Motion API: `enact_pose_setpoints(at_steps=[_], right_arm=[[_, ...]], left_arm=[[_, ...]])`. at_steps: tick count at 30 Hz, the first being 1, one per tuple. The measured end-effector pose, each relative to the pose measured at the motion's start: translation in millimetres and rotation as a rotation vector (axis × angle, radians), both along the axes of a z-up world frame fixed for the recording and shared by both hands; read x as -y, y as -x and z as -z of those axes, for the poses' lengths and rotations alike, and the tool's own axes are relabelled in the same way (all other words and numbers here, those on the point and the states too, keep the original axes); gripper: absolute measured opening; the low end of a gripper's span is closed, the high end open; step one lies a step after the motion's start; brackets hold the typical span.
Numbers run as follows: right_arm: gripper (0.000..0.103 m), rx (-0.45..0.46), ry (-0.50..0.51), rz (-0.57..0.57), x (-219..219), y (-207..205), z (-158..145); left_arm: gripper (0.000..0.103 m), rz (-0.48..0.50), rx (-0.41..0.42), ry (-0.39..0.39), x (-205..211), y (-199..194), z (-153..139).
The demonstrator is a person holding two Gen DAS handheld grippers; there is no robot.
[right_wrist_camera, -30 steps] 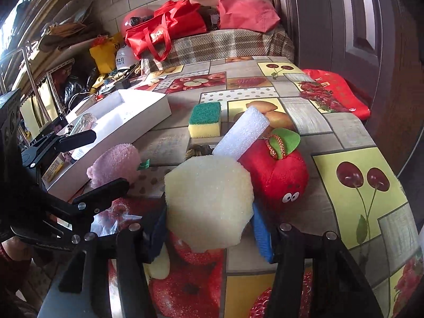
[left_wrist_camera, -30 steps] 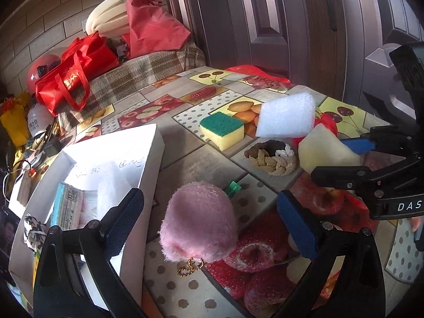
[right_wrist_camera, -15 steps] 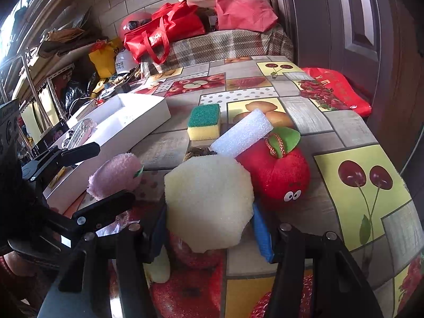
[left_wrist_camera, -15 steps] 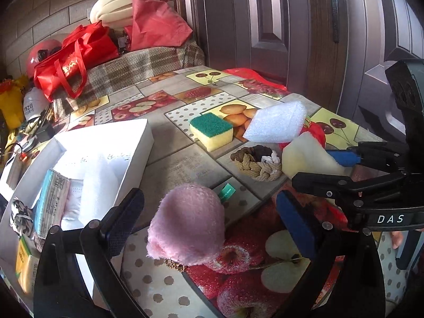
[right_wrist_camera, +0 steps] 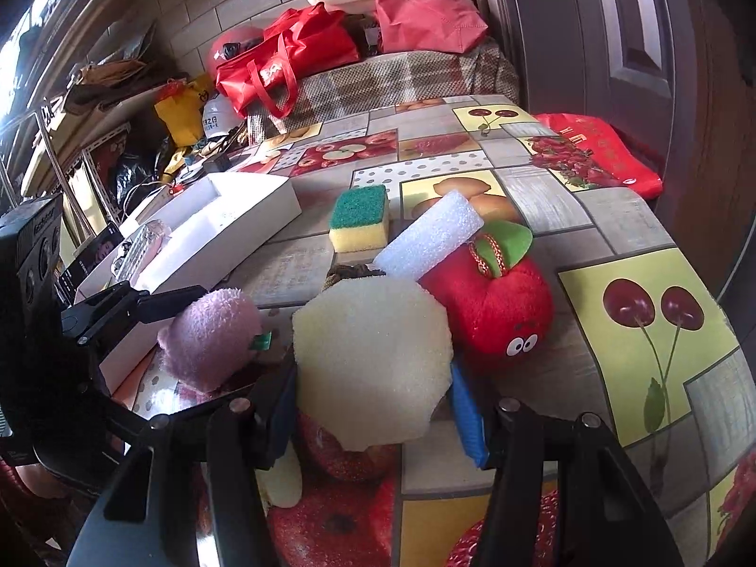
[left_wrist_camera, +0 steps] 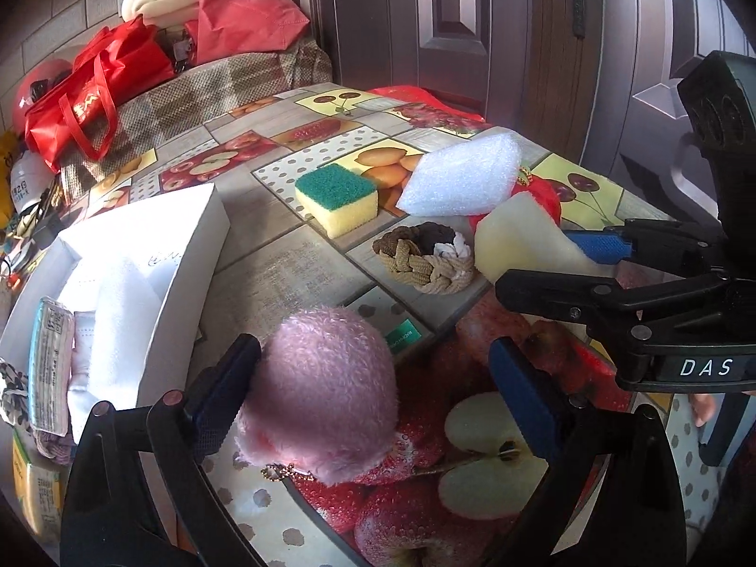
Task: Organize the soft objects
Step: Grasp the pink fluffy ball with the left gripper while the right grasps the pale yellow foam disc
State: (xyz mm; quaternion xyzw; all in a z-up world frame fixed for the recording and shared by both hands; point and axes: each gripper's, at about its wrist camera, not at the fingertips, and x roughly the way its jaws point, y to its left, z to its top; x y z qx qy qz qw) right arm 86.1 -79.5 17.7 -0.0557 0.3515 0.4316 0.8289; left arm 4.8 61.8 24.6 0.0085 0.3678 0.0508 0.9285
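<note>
Fruit-print tablecloth before a dark door; right tool clamping pale foam, left tool wide.

— How many soft things do you count out on the table?

— Six, I make it: one pink plush ball, one pale yellow sponge pad, one red plush apple, one white foam block, one green-and-yellow scrubbing sponge and one braided rope coaster.

— And boxes?

— One white box at the table's left edge. I see at least one white pad and one wrapped packet in it; the rest I can't count.

— Bags beyond the far edge?

— Two red ones.
</note>
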Motion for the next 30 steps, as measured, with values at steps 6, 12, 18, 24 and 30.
enact_pose_setpoints(at_steps=[6,12,18,24,30], right_arm=[[0.057,-0.001,-0.002,0.001,0,0,0],[0.057,0.000,-0.006,0.003,0,-1,0],[0.057,0.014,-0.029,0.011,3,0,-3],[0.057,0.180,-0.098,0.021,12,25,-22],[0.057,0.350,-0.143,0.041,20,49,-35]], left_arm=[[0.067,-0.022,-0.051,0.059,-11,-8,6],[0.055,-0.005,-0.089,0.075,-10,-14,12],[0.049,0.006,-0.015,0.081,-11,-3,3],[0.049,0.005,0.196,0.076,-11,30,-21],[0.049,-0.024,0.365,0.069,-19,66,-37]])
